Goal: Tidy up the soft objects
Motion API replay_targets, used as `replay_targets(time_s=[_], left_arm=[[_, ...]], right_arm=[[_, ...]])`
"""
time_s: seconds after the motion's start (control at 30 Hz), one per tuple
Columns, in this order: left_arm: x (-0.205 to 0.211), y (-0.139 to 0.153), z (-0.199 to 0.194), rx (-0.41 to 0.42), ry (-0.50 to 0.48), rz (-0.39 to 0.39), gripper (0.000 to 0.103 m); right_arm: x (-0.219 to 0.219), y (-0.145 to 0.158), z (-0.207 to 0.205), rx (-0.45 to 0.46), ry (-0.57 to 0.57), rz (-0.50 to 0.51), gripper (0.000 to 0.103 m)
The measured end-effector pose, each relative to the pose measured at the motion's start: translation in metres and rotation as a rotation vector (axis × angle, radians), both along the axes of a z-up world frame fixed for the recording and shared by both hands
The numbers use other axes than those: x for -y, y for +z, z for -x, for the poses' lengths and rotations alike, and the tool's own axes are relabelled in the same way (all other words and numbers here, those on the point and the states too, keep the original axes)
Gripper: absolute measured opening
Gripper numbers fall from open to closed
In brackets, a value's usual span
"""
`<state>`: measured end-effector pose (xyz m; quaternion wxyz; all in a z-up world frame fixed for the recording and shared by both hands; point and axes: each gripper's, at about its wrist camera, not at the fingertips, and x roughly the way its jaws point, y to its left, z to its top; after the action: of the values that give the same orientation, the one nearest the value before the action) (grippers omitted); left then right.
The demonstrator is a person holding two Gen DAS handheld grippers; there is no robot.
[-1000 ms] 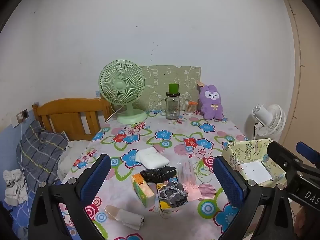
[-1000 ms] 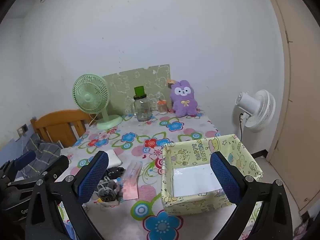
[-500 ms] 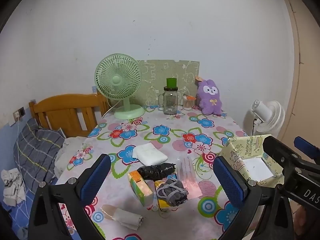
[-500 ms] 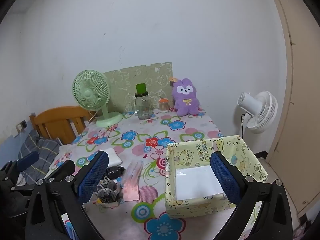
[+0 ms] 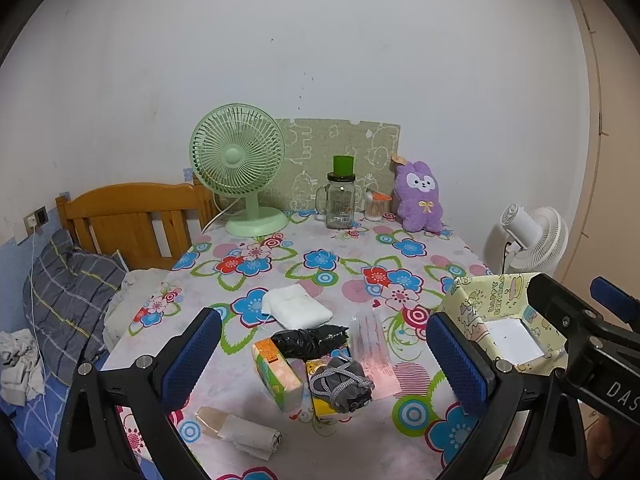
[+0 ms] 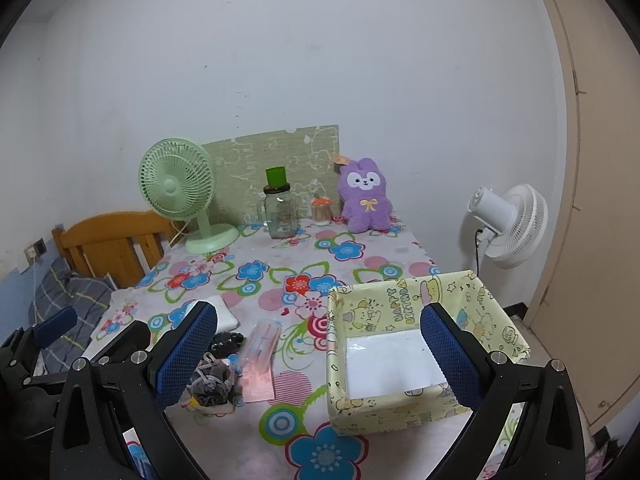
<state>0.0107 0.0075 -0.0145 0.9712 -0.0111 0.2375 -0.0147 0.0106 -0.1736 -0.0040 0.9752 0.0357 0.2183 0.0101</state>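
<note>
My left finger hides part of the white folded cloth (image 6: 228, 314) in the right view. The grey corded bundle (image 5: 340, 378) sits crumpled on small packets, near the glossy paper box (image 6: 404, 300). My left gripper (image 5: 324, 356) and right gripper (image 6: 320, 350) gape wide, holding nothing.

Fans: two, a green desk fan (image 5: 237, 168) and a white fan (image 5: 534, 240)
Plush toys: one purple plush bunny (image 5: 419, 196)
Glass jars: one glass mug jar (image 5: 340, 204), one small cotton swab jar (image 5: 375, 208)
Boxes: one yellow paper box (image 6: 424, 344)
Tissue packs: two, orange-green tissue pack (image 5: 277, 374), yellow tissue pack (image 5: 322, 400)
Grippers: two, left gripper (image 5: 324, 360), right gripper (image 6: 316, 352)
</note>
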Motion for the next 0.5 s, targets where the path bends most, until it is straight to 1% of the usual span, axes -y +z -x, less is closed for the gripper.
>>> replay_targets(time_s=[0.5], left_arm=[[0.0051,-0.0029,-0.0029,0.005,-0.003,-0.003,0.101]], right_arm=[[0.0012,-0.0002,0.0006,0.008,0.007,-0.003,0.102]])
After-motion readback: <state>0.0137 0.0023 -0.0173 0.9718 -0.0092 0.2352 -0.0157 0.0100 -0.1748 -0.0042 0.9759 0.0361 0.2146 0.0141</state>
